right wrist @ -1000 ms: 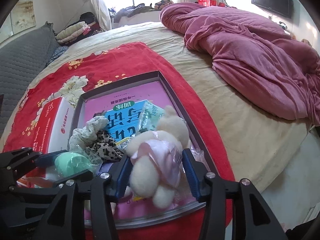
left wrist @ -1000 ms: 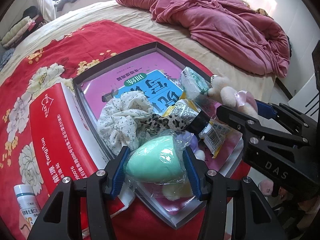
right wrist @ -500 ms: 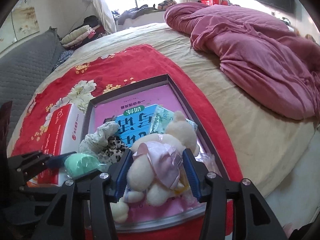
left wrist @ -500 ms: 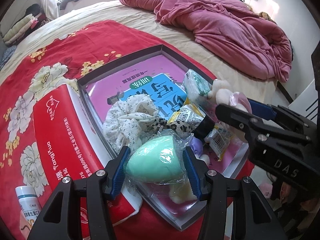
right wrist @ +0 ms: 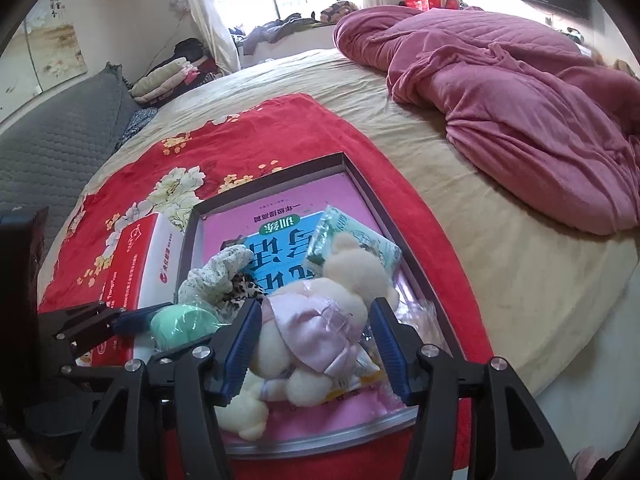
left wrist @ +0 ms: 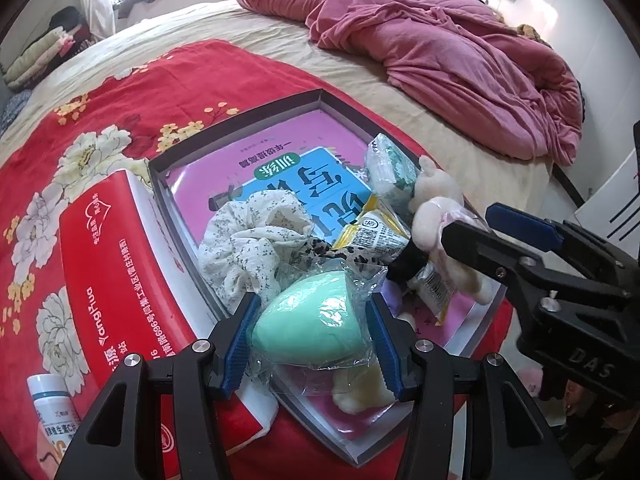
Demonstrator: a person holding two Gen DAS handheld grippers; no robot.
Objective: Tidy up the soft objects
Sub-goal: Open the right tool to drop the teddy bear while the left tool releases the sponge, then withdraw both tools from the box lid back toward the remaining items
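Clamping the wrapped green sponge (left wrist: pixel 310 320), the left gripper (left wrist: pixel 310 332) grips firmly — right gripper (right wrist: pixel 316 344) fingers are opening around the plush toy (right wrist: pixel 320 320).

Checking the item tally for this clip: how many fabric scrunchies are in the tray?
2. A white floral scrunchie lies near the tray's left wall; a leopard-print scrunchie sits against its right side, partly under a snack packet. More may be hidden under the pile.

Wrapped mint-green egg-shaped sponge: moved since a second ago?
No. The mint-green egg-shaped sponge stays beside the grey tray's left wall, in the left gripper.
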